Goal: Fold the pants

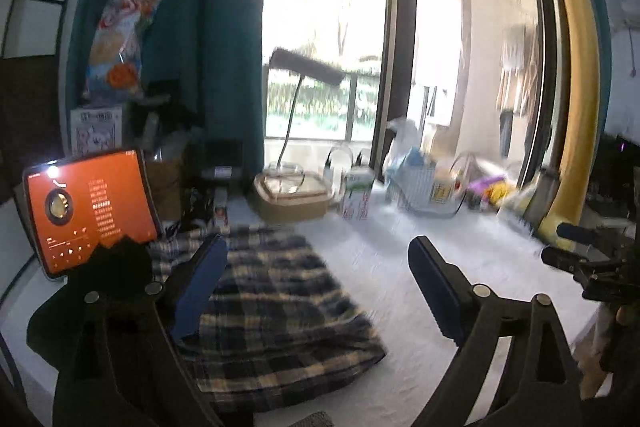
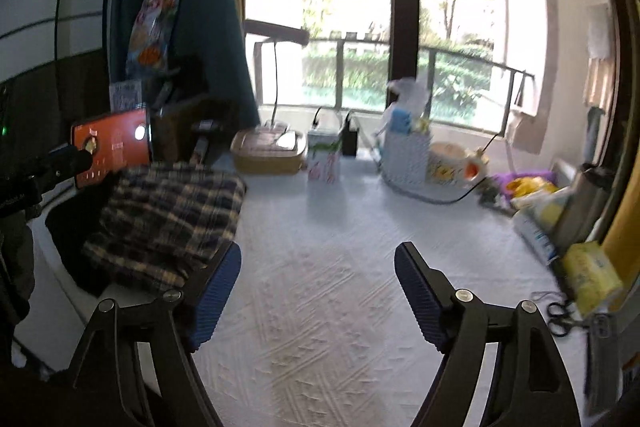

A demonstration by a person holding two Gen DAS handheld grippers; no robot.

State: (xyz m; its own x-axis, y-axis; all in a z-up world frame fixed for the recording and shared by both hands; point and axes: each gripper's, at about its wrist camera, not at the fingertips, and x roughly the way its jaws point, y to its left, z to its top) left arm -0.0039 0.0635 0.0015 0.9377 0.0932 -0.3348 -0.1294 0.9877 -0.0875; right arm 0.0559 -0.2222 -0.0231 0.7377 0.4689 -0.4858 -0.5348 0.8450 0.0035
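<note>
The plaid pants (image 1: 276,307) lie folded into a thick bundle on the white tablecloth (image 1: 400,267), at the left side of the table. My left gripper (image 1: 320,291) is open and empty, hovering above the bundle's right half, its left finger (image 1: 200,287) over the cloth. In the right wrist view the pants (image 2: 168,215) lie at the left, beyond and left of my right gripper (image 2: 318,295), which is open and empty above bare tablecloth (image 2: 320,307). The right gripper also shows at the right edge of the left wrist view (image 1: 580,247).
A tablet with an orange screen (image 1: 88,211) stands left of the pants. A dark garment (image 1: 80,307) lies under the pants' left edge. Along the back are a tan box (image 1: 292,195), a carton (image 1: 358,195), a basket (image 2: 408,155) and a cup. Scissors (image 2: 560,315) and packets lie at the right.
</note>
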